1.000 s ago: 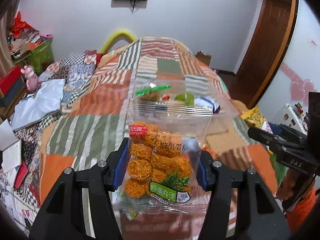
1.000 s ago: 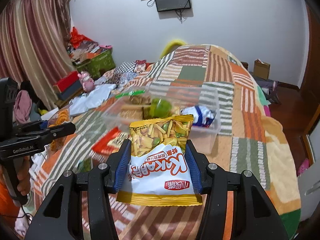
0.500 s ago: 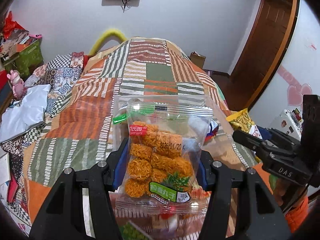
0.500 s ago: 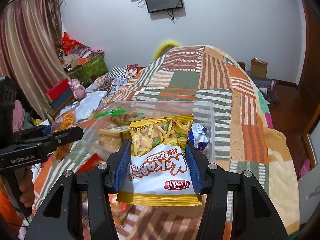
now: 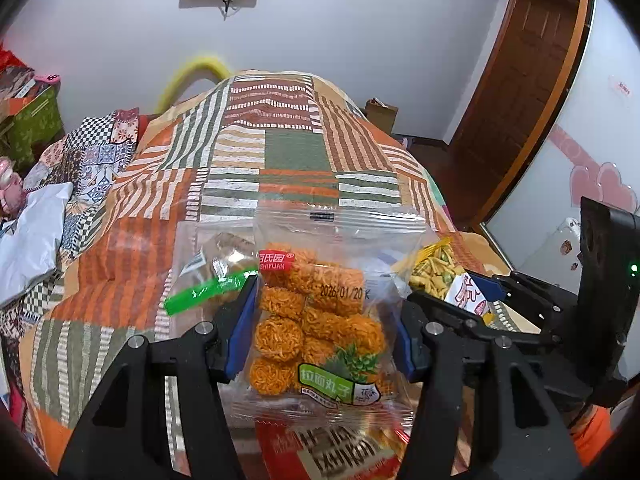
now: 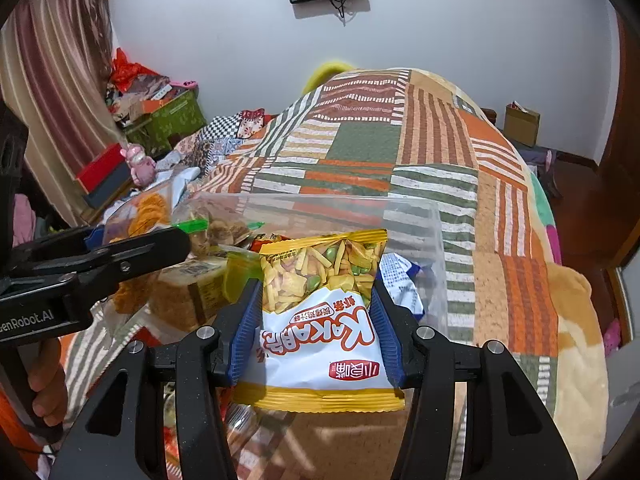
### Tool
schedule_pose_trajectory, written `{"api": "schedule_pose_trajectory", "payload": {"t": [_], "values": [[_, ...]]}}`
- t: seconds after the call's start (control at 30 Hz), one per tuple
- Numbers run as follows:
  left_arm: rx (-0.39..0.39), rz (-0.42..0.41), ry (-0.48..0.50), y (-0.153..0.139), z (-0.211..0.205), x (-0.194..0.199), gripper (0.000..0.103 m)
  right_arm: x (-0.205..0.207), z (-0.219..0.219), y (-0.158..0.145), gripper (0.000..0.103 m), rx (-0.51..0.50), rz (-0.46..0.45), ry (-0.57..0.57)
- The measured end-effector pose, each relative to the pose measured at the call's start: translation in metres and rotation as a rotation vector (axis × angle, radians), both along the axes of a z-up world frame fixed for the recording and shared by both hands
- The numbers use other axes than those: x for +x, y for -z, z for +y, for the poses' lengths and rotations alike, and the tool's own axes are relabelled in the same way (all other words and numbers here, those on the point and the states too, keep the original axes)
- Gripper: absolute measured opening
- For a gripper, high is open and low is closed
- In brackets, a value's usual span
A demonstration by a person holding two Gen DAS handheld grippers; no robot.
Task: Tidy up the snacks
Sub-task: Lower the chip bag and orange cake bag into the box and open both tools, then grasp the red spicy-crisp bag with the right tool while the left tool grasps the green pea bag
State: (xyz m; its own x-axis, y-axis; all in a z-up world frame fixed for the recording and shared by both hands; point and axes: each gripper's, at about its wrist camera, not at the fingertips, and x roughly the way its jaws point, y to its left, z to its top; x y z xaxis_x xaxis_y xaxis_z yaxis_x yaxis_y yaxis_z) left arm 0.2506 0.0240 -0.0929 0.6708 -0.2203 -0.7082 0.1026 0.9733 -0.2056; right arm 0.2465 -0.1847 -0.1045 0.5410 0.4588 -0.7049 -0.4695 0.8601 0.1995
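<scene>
My left gripper (image 5: 322,332) is shut on a clear bag of orange noodle balls (image 5: 316,320), held over the near end of a clear plastic bin (image 5: 188,240) on the bed. The right gripper (image 6: 316,320) is shut on a yellow and white Kakapo snack bag (image 6: 320,320), also above the clear bin (image 6: 436,240). Inside the bin lie a bag with a green strip (image 6: 192,225), a brown packet (image 6: 188,292) and a blue and white packet (image 6: 400,280). Each gripper shows in the other's view: the right one (image 5: 480,304) at the right edge, the left one (image 6: 132,248) at the left.
The bin stands on a patchwork quilt (image 5: 288,152) in orange, green and brown. A red snack pack (image 5: 332,452) lies below my left gripper. Boxes and clutter (image 6: 160,116) sit along the left wall. A wooden door (image 5: 532,80) is to the right of the bed.
Both grippers have carried their bags forward to the bin, which now looks larger and closer. The two grippers have come nearer to each other. Both grips are unchanged.
</scene>
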Motion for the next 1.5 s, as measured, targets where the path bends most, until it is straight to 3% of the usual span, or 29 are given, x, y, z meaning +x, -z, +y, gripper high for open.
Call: {"api": "schedule_pose_trajectory", "payload": {"t": [0.27,0.4,0.53,0.63,1.07,1.17,1.5], "values": [[-0.013,0.007,-0.004,0.009,0.002,0.015,0.058,0.006,0.012,0.012,0.05,-0.037,0.007,-0.019],[0.007,0.027,-0.009,0.016,0.002,0.017,0.066,0.006,0.013,0.012,0.052,-0.046,0.0,-0.005],[0.011,0.037,-0.007,0.017,0.004,0.016,0.069,0.004,0.012,0.013,0.068,-0.056,0.009,-0.006],[0.012,0.029,-0.016,0.012,0.005,0.011,0.076,0.0,0.01,0.01,0.068,-0.061,-0.001,-0.006],[0.073,-0.033,-0.033,-0.021,0.011,-0.047,0.09,-0.035,-0.001,-0.013,0.071,-0.025,-0.015,-0.024],[0.092,-0.012,-0.049,-0.02,0.018,-0.064,0.091,-0.048,-0.001,-0.015,0.078,-0.015,-0.016,-0.029],[0.108,0.109,-0.119,0.011,0.056,-0.116,0.091,-0.091,0.013,-0.016,0.078,-0.026,-0.022,-0.093]]}}
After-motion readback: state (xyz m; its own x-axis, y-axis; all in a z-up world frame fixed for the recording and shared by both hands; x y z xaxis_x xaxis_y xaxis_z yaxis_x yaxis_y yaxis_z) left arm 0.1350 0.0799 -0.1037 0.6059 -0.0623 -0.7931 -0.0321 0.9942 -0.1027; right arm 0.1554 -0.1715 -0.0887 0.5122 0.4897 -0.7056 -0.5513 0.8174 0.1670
